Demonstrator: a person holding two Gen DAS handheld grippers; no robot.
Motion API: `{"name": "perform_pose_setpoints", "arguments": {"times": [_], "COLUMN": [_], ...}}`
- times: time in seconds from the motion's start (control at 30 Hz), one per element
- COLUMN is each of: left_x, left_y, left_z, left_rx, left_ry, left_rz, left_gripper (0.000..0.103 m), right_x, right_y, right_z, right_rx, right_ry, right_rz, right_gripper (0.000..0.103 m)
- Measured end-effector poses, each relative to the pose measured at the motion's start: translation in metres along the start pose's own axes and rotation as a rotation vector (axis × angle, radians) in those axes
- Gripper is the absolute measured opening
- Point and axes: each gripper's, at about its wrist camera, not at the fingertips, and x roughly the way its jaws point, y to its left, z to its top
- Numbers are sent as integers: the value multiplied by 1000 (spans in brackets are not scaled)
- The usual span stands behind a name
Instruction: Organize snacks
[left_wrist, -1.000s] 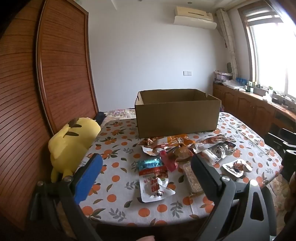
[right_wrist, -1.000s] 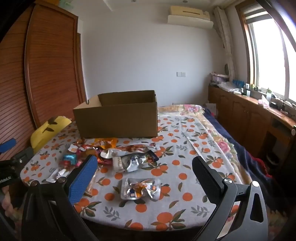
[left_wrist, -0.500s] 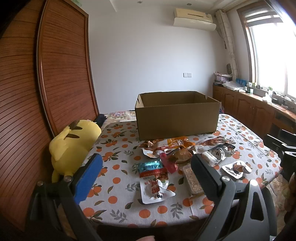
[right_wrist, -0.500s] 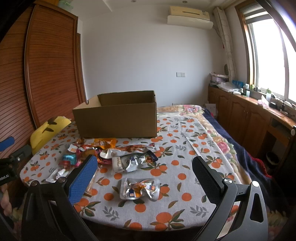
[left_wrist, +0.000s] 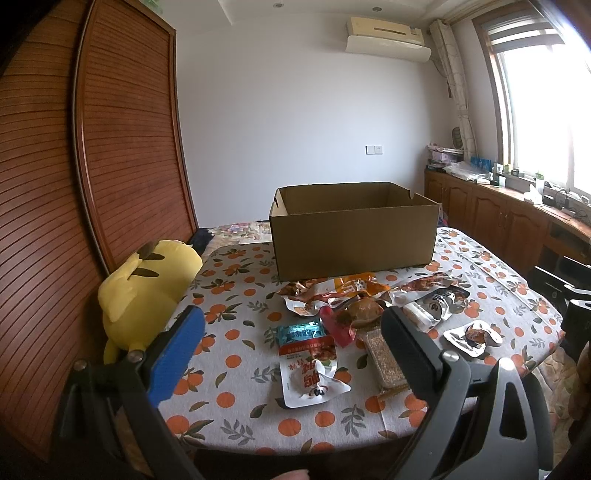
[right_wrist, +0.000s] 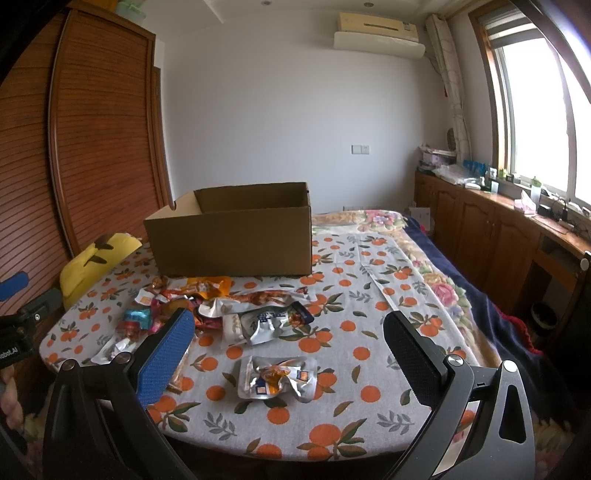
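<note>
Both the left hand-held gripper (left_wrist: 291, 343) and the right hand-held gripper (right_wrist: 288, 343) hung spread wide and empty, the snack packets (left_wrist: 369, 299) heaped just ahead below them looking light, crinkly and slippery, best pinched at a flat sealed edge.

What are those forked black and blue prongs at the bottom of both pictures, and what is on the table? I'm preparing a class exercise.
Each picture comes from a camera mounted on a hand-held gripper that a person carries, looking out between its two fingers. The left hand-held gripper and the right hand-held gripper are both open and hold nothing. On the orange-patterned tablecloth lie scattered snack packets in front of an open cardboard box. A yellow plush toy sits at the table's left edge.
</note>
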Motion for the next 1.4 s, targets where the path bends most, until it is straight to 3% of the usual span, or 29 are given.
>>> {"name": "perform_pose_setpoints", "arguments": {"times": [1.17, 1.4], "left_x": [4, 15], "left_y": [-3, -1], "left_z": [-4, -10], "left_rx": [4, 7], "left_ry": [12, 43], "left_rz": [-6, -13], "left_gripper": [97, 97], "right_x": [2, 6], "right_y": [-2, -1], "right_z": [-1, -9], "right_rx": [9, 9], "right_ry": [8, 19], "right_rz": [7, 8], "right_gripper": [103, 103]}}
